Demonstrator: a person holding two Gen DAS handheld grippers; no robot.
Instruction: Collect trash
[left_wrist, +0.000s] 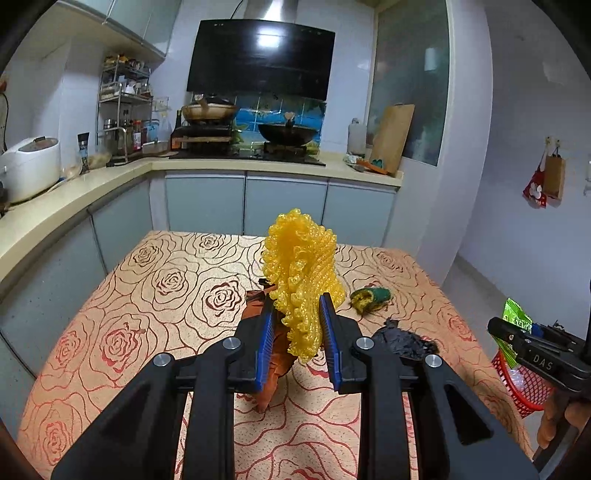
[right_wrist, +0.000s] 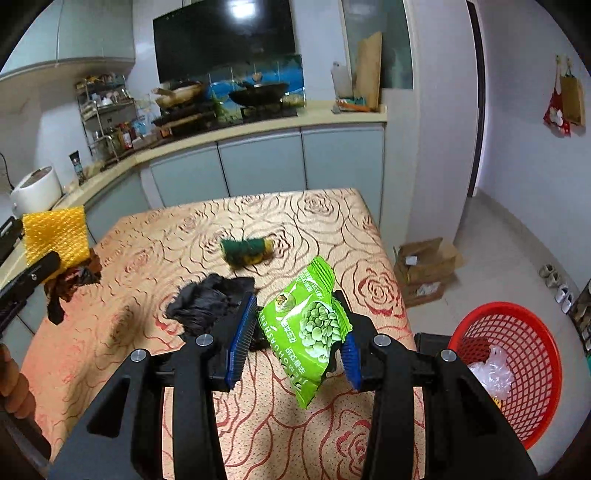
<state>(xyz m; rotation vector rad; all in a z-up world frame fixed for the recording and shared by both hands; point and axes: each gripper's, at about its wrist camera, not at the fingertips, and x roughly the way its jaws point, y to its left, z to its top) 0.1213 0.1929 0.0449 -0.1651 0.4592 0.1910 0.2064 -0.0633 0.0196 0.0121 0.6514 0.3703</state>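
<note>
The left hand-held gripper (left_wrist: 297, 328) pinches light, springy yellow foam netting (left_wrist: 301, 273) low between its pads, while the right hand-held gripper (right_wrist: 301, 341) nips a crinkly, slippery green snack bag (right_wrist: 308, 328) mid-body above the tabletop (right_wrist: 155, 236).

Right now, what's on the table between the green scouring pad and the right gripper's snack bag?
In the right wrist view, a crumpled black bag lies between the green scouring pad and the snack bag; otherwise bare tablecloth.
</note>
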